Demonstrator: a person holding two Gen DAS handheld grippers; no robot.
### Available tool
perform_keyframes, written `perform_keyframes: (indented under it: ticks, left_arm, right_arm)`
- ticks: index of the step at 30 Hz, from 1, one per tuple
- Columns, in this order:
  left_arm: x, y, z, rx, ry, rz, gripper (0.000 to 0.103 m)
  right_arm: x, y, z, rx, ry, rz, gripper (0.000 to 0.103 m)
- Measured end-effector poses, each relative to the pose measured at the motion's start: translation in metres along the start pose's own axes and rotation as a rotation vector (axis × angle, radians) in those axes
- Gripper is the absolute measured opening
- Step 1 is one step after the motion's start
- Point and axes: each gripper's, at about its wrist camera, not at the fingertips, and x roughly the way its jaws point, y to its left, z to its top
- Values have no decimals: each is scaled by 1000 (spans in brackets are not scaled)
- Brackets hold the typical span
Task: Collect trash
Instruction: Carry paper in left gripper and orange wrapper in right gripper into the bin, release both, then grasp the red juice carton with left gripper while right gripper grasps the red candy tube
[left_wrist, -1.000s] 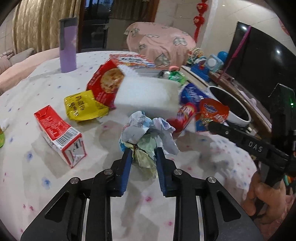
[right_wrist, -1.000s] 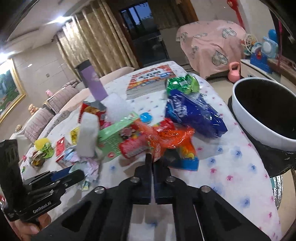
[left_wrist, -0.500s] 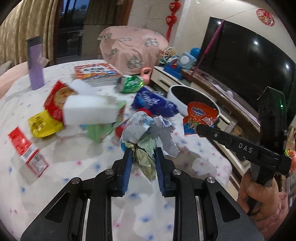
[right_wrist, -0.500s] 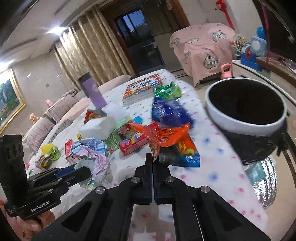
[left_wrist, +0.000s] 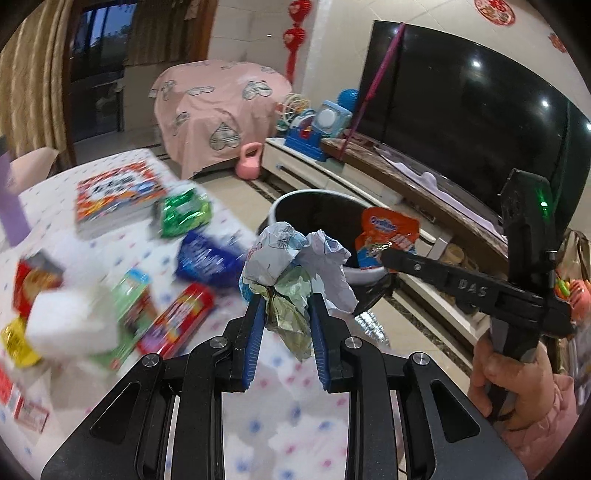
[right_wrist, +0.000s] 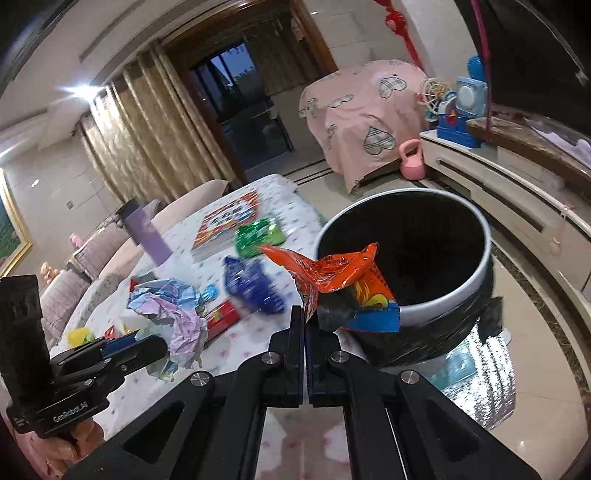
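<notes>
My left gripper (left_wrist: 286, 304) is shut on a wad of crumpled paper (left_wrist: 295, 260), lifted off the table near its right edge. My right gripper (right_wrist: 306, 314) is shut on an orange snack wrapper (right_wrist: 332, 271), which hangs just before the rim of the trash bin (right_wrist: 476, 275). The bin, white-rimmed with a black liner, stands on the floor beside the table. In the left wrist view the right gripper (left_wrist: 386, 254) holds the wrapper (left_wrist: 388, 230) over the bin (left_wrist: 275, 210). In the right wrist view the left gripper (right_wrist: 155, 341) carries the paper wad (right_wrist: 173, 306) at lower left.
On the spotted tablecloth (left_wrist: 280, 424) lie a blue packet (left_wrist: 207, 258), a green packet (left_wrist: 183, 212), a red box (left_wrist: 177, 321), a white block (left_wrist: 70, 325), a book (left_wrist: 114, 192) and a purple bottle (right_wrist: 146, 236). A TV (left_wrist: 461, 122) on a low cabinet stands behind the bin.
Both grippers have lifted and swung right toward the bin, carrying the paper wad and the orange wrapper. The bin now looms larger in both views; the table litter has slid left.
</notes>
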Motion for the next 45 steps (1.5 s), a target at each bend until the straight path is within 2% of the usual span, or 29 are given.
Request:
perform_keyframes:
  ticks: [10,20,23,26,27,28,29,30,31,36,38,41,43,45]
  left_arm:
    - [58,-25,51,15,44,-11,23]
    - [113,-30,68,15,124,-8,24]
    - [124,-30,68,14,151,-9,28]
    - [131,-28,67,5,181,-10,39]
    - [132,-28,66,3,185,-10,49]
    - [132,-27,65,-3,186,-9,57]
    - [131,-27,65,-8,182,-11,58]
    - [130,-26,65,-10,179,-12,58]
    - [128,-26,64,-11,176,-8,58]
    - [111,-21,58,-29,147,-8,61]
    - [97,-18,50,-42,126,-8,63]
    - [78,-11,36,-64,98,8,67]
    - [67,-7,29,-85,83,16,68]
    - [54,0,20,-114,68,22,68]
  right_arm:
    - [15,-41,35,2,50,-19,0]
    - [43,-67,51,-3,130,-26,1]
    - [51,-73,51,2,154,-31,6]
    - [56,-79,51,12,170,-34,7]
    - [57,-81,52,15,171,-38,10]
    - [57,-82,53,17,170,-43,17]
    - [55,-84,52,26,164,-43,24]
    - [55,-86,54,32,160,-35,40]
    - [53,-86,53,35,151,-36,46]
    - [41,-87,53,47,119,-54,47]
    - [38,-86,52,54,103,-62,51]
    - [25,-78,46,65,62,-76,68]
    - [18,-71,41,65,36,-84,83]
    - [9,-60,33,63,6,-81,93]
